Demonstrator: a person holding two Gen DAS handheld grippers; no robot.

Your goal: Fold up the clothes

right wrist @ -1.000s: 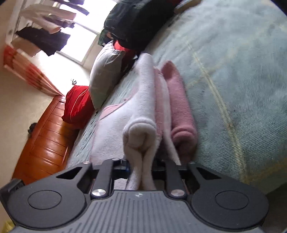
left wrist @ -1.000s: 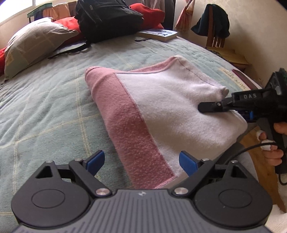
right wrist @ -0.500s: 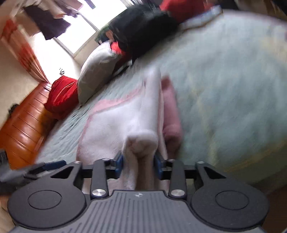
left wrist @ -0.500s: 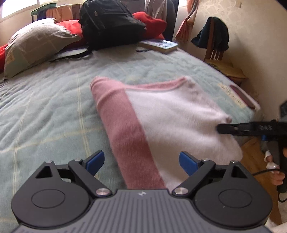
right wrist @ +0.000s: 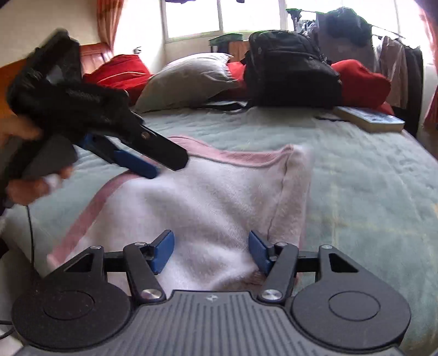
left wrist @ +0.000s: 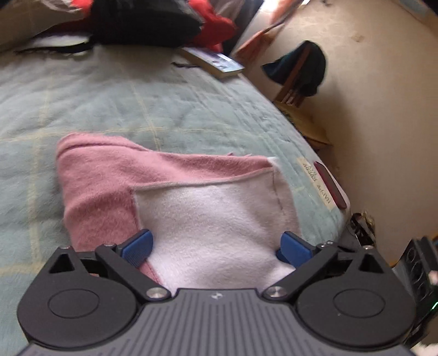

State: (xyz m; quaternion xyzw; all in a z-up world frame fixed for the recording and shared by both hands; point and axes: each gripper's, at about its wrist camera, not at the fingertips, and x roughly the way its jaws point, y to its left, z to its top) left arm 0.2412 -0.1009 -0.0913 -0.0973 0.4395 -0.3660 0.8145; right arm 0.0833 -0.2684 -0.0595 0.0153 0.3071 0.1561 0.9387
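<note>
Pink-and-white fleece garment (left wrist: 208,208), folded, lies on the pale green quilted bed (left wrist: 137,109) near its edge. The left claw (left wrist: 216,246) is spread wide above the fabric. The right claw (right wrist: 210,252) has just been opening, released, with fleece between its blue pads (right wrist: 164,252).

A pale green quilted bedspread (right wrist: 356,175) covers the bed. At its far end a black backpack (right wrist: 290,71) stands upright between a grey pillow (right wrist: 189,79) and a red cushion (right wrist: 361,85); another red cushion (right wrist: 120,72) lies beyond the pillow, against the wooden headboard (right wrist: 93,52). A paperback book (right wrist: 369,119) lies flat near the bed's edge, just beside the backpack. By the wall, a wooden chair (left wrist: 293,90) carries dark clothing (left wrist: 312,65) draped over its back. Bright windows (right wrist: 219,16) sit behind the bed.
</note>
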